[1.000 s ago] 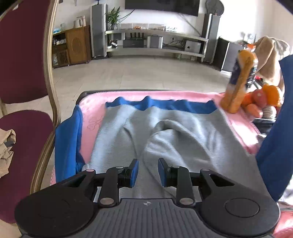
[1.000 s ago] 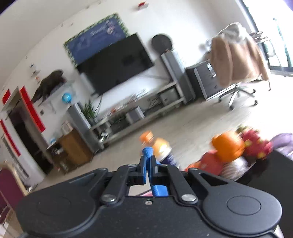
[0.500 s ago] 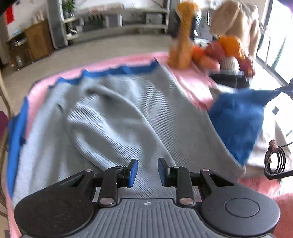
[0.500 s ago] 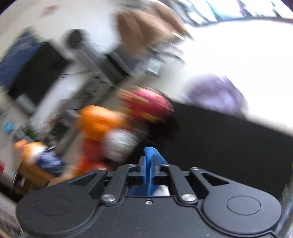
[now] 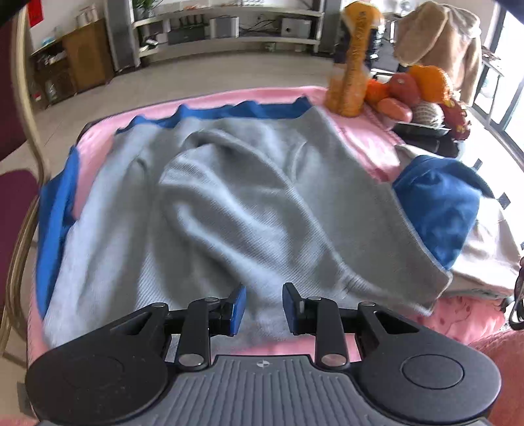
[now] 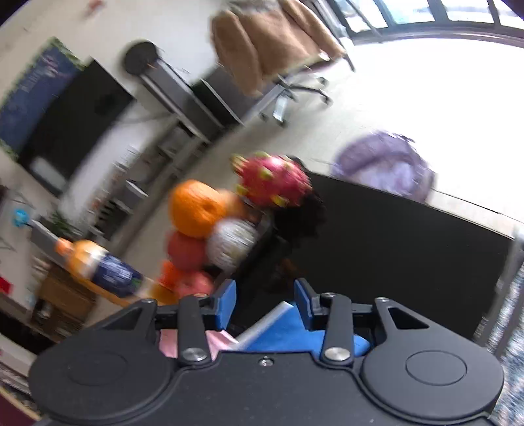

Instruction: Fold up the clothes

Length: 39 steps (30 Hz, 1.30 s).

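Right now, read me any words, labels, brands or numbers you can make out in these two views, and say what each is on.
None can be read.
Tall orange bottle: lettering on its side, too blurred.
The same bottle's dark blue label: print smeared by motion.
Blue wall poster: pale writing, too blurred.
Red paper sign: no legible marks.

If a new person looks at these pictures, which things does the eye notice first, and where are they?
First is the large grey garment with blue lining, spread over a pink blanket in the middle of the left wrist view. Next is the bright fruit pile beyond the right gripper, topped by a pink dragon fruit.
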### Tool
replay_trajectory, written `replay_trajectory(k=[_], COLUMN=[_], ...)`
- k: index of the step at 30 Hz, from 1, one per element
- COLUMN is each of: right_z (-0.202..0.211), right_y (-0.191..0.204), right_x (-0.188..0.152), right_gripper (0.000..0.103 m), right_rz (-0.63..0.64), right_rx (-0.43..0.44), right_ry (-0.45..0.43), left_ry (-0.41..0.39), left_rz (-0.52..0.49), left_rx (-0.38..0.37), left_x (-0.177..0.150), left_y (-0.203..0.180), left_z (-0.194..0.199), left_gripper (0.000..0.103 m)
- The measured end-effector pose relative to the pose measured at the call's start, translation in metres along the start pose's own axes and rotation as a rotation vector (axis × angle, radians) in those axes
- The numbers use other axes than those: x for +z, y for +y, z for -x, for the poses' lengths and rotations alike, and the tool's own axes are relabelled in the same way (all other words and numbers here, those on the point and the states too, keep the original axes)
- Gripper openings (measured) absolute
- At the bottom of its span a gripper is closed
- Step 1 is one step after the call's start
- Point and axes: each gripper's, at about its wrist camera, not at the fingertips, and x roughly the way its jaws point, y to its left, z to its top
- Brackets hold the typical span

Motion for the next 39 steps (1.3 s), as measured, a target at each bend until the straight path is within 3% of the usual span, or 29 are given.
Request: replay_trajectory(k=[5, 15, 19, 23, 29, 33, 35, 36, 37, 39], right_z=[-0.050, -0.136, -0.129, -0.107, -0.085, -0.113, -0.133, -0.140, -0.142, -0.129], right_y=[-0.022, -0.018, -0.001, 0.019, 0.059, 0.081, 0.084, 0.083, 0.082, 0.077], right_x=[-0.013, -0.028, -0.036, -0.040, -0.032, -0.026, -0.024, -0.024, -0.024, -0.023], right_gripper=[0.031, 0.031, 0.004, 0.004, 0.003, 0.005, 0.012, 0.022, 0.026, 0.030], right_rz=[-0.106, -0.098, 0.021, 0.128, 0.258, 0.299, 0.299, 0.291, 0.281, 0.254], right_rx=[-0.037, -0.116, -0.161, -0.185, -0.125, -0.111, -0.129, -0.162, -0.187, -0.200], right_ry=[0.131, 0.224, 0.151, 0.050, -0.089, -0.084, -0.027, 0.013, 0.029, -0.002], left_ry=[0.000, 0.002, 0.020, 0.030, 0.029, 0.043, 0.052, 0.054, 0.057, 0.048], left_rz=[-0.008, -0.039, -0.031, -0.013, -0.008, -0.008, -0.004, 0.000, 0.003, 0.009], left_rx=[0.012, 0.000, 0.002, -0.002, -0.016, -0.029, -0.032, -0.033, -0.034, -0.038], left_x=[0.009, 0.037, 0.035, 0.032, 0.030, 0.029, 0.028, 0.028, 0.027, 0.026], left_y=[-0.005, -0.031, -0.028, -0.021, -0.020, -0.023, -0.023, -0.022, -0.021, -0.018], left_z=[-0.009, -0.039, -0.047, -0.049, -0.051, -0.059, -0.061, -0.061, -0.061, -0.057], left_gripper=[0.027, 0.027, 0.027, 0.027, 0.027, 0.027, 0.027, 0.027, 0.027, 0.027])
